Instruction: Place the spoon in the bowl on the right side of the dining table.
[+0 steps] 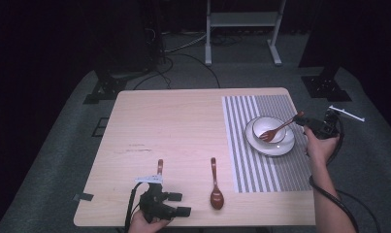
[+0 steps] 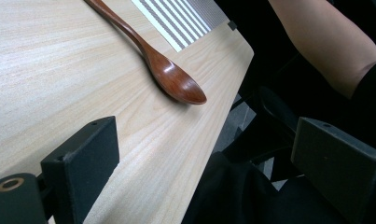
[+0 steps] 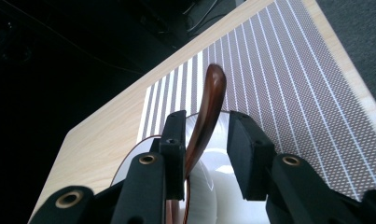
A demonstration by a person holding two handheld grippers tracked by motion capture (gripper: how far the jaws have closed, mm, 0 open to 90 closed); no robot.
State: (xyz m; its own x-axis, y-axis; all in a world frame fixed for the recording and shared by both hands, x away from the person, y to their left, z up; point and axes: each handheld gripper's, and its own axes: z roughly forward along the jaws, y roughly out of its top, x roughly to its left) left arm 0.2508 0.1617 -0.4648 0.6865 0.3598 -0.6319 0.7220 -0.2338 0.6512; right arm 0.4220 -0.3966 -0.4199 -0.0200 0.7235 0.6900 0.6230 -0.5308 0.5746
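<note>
grippers at both ends of the table, fork over the bowl

left gripper (image 1: 181, 204) sits at the near left edge of the wooden table (image 1: 173, 121), held by a hand (image 1: 147, 223) coming in from the bottom. its jaws stand wide apart and hold nothing, with bare tabletop and the table's near edge showing between them in the left gripper view. just beyond this gripper a brown handle (image 1: 159, 167) sticks out toward the far side; what it belongs to cannot be told. to the right of it a brown wooden spoon (image 1: 216, 187) lies flat on the table, bowl end near, handle pointing far; in the left gripper view the spoon (image 2: 162, 65) lies ahead of the jaws, apart from them.

further right a striped placemat (image 1: 261, 165) covers the right part of the table. on it stands a white plate (image 1: 285, 148) with a white bowl (image 1: 261, 124) on top. a brown wooden fork (image 1: 279, 129) leans across the bowl, prongs down inside it on the left, handle rising to the right. the right gripper (image 1: 309, 125) is at that handle end, held by the person's right hand (image 1: 321, 145) off the right edge of the table. in the right gripper view the fork's handle (image 3: 209, 107) runs up between the two jaws, against the left one, with a gap on the other side, so the jaws are partly apart around it.
</note>
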